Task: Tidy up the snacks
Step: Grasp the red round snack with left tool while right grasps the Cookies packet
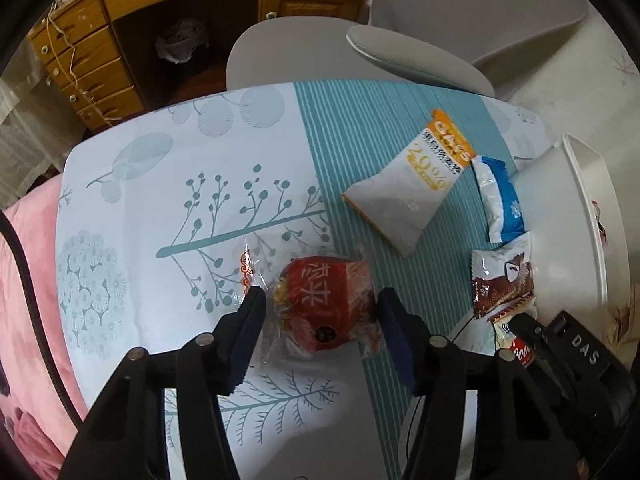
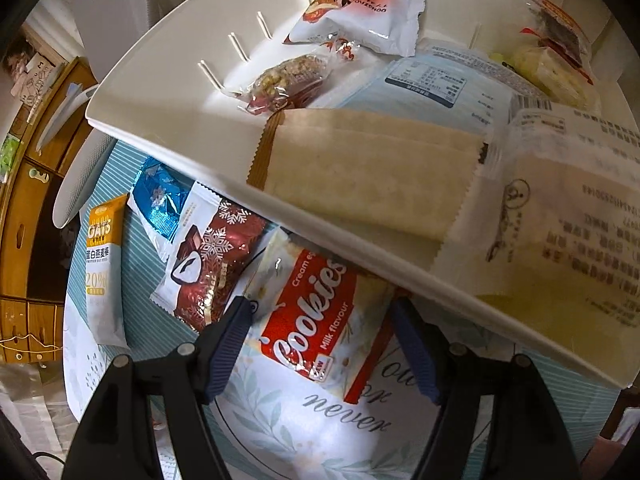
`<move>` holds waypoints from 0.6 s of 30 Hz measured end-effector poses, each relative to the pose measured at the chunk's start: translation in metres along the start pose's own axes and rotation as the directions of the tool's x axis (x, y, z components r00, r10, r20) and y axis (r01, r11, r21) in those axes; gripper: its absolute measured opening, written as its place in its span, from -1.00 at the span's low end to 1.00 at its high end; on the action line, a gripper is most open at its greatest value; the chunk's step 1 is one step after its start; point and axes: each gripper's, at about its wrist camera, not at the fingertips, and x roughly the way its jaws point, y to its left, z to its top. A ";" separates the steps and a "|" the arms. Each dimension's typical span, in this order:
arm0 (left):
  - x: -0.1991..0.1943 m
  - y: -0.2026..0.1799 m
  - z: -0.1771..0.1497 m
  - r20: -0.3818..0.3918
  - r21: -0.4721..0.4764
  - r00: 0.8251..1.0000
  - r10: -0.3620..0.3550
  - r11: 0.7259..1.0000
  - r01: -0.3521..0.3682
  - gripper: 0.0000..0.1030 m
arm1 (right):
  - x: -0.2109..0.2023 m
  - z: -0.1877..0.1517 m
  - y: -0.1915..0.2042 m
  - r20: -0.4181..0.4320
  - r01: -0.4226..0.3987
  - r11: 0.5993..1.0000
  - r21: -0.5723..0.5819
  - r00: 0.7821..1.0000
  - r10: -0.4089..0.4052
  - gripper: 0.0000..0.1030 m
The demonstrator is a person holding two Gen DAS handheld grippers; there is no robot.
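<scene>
Red wrapping marks the snack [image 1: 326, 304] sitting between the left gripper [image 1: 320, 312]'s blue pads on the patterned worktop [image 1: 160, 208]; the pads flank its clear plastic wrapper on both sides, seemingly touching the crinkled film, though a firm clamp on it cannot be told. To its right on the teal striped band lie a white and orange oat bar [image 1: 416, 184], a blue and white packet [image 1: 498, 200] and a brown chocolate packet [image 1: 502, 280], all just beside the white bin [image 1: 560, 216].

In the right wrist view, the oat bar [image 2: 104, 264] is farthest left, then the blue packet [image 2: 160, 200] and the brown snowflake packet [image 2: 208, 268]. The right gripper [image 2: 324, 344] hovers with its pads apart, on either side of a red and white Cookies packet [image 2: 316, 308] without pressing it. This packet lies on the worktop, partly under the rim of the white bin [image 2: 168, 120]. Inside the bin are a nut bar [image 2: 288, 80], a white and red pouch [image 2: 360, 12], a tan packet [image 2: 372, 184] and several others.
</scene>
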 end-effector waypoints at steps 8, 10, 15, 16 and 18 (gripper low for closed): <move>-0.010 0.006 -0.015 -0.018 -0.020 1.000 -0.025 0.999 0.025 -0.02 | -0.002 0.004 -0.005 0.003 -0.055 0.998 -0.015 0.998 0.055 0.08; -0.013 0.007 -0.021 -0.024 -0.031 0.999 -0.032 0.999 0.031 -0.03 | -0.003 0.006 -0.011 -0.005 -0.083 0.997 0.004 0.997 0.083 -0.09; -0.021 0.015 -0.045 -0.054 -0.073 0.998 -0.043 0.997 0.039 -0.03 | -0.004 0.003 -0.030 -0.032 -0.118 0.993 0.003 0.992 0.118 -0.49; -0.023 0.016 -0.049 -0.058 -0.079 0.997 -0.046 0.996 0.042 -0.03 | -0.005 0.000 -0.035 -0.036 -0.127 0.992 -0.003 0.991 0.127 -0.64; -0.029 0.019 -0.061 -0.064 -0.094 0.996 -0.055 0.994 0.049 -0.03 | -0.006 -0.004 -0.038 -0.037 -0.143 0.989 -0.025 0.989 0.142 -0.86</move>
